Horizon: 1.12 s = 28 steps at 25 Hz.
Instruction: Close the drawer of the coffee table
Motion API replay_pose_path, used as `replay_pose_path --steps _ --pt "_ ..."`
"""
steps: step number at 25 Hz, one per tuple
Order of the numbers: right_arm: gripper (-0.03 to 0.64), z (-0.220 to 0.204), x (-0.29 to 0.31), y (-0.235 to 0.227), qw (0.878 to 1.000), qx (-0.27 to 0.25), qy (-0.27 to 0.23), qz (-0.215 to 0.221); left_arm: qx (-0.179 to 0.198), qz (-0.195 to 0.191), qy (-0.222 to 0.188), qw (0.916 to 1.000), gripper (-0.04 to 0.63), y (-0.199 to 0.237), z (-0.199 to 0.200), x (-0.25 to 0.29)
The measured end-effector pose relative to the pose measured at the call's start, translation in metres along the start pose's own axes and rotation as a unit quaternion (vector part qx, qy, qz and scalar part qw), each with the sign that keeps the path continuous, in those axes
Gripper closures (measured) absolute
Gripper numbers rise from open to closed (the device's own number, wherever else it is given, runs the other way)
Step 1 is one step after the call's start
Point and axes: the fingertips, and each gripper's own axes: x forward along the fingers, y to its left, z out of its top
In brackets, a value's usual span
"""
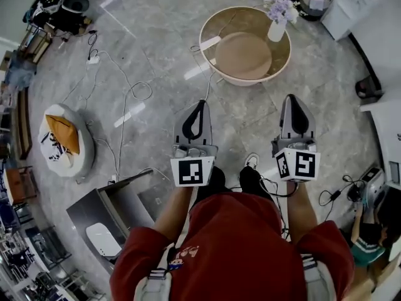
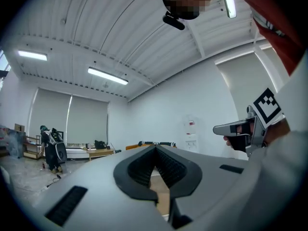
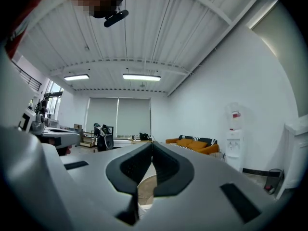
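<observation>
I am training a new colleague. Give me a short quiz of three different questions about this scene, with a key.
1. True or false: the left gripper holds a cup.
2. What stands on the round coffee table? A) a vase of flowers B) a laptop C) a kettle
3. Fill in: the jaws of the right gripper are ____.
Key: 1 false, it is empty; 2 A; 3 shut.

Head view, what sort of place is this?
Probably an open studio or lab dressed as a living room: a round coffee table on a marble-look floor, an orange sofa beside a water dispenser, and loose cables trailing across the floor.
</observation>
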Motion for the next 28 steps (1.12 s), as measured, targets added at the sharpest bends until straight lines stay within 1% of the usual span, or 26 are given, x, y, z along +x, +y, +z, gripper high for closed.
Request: replay_pose_path --steps 3,6,13,18,28 --pt "0.595 0.021 -0.008 0.005 1.000 -0.025 -0.017 0.002 0.007 0.006 -0.020 0.9998 0.587 0.003 0.022 -0.009" --pt "0.595 0.036 -0.018 0.008 0.999 -0.034 -0.028 -0.003 0.019 0.007 -0.036 0.9991 0.587 0.004 0.036 -0.017" --pt "0.595 0.051 -0.032 0.003 0.998 -0.053 -0.038 -0.018 0.031 0.002 -0.063 0.9975 0.586 0.002 0.055 -0.019" --pt "0.595 0.050 -0.032 0.000 0.997 -0.054 -0.038 -0.029 0.036 -0.006 -0.071 0.9969 0.586 0.001 0.058 -0.017" --pt "0.595 0.056 -0.033 -0.004 0.997 -0.058 -0.041 -0.037 0.038 -0.015 -0.076 0.9963 0.588 -0.001 0.071 -0.015"
